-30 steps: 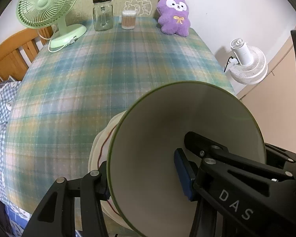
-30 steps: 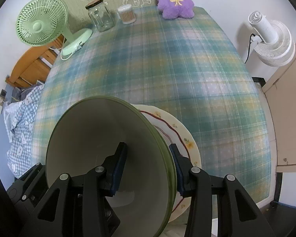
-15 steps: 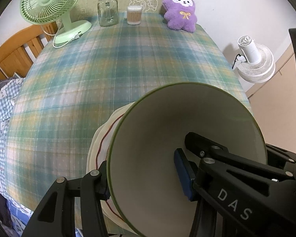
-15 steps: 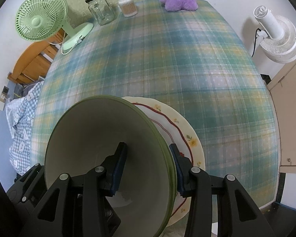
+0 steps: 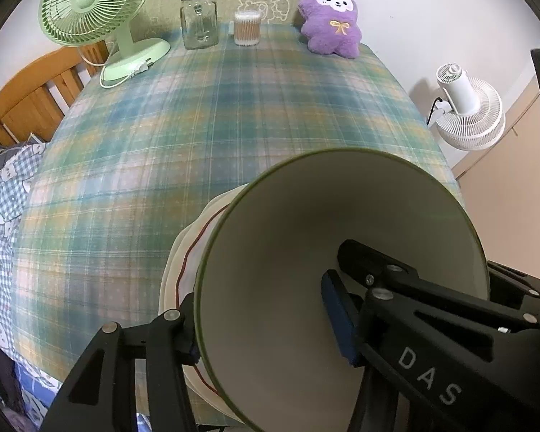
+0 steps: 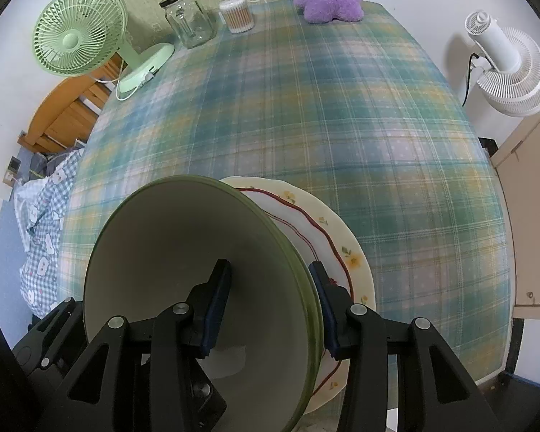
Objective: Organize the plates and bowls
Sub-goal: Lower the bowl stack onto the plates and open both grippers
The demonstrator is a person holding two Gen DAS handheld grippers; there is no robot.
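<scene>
Plaid cloth covers the tabletop [image 6: 342, 115], and at its near edge my left fingers [image 5: 266, 327] and right fingers [image 6: 266, 309] each pinch opposite rim walls of the green bowl [image 6: 183, 252] over the floral plate [image 6: 345, 244], likely rigid, slick, breakable.

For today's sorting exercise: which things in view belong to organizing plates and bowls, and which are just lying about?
Job: green-rimmed bowl, floral plate, left tongs, right tongs.
Lying about: green desk fan, glass jar, cotton swab tub, purple plush, white fan.
</scene>
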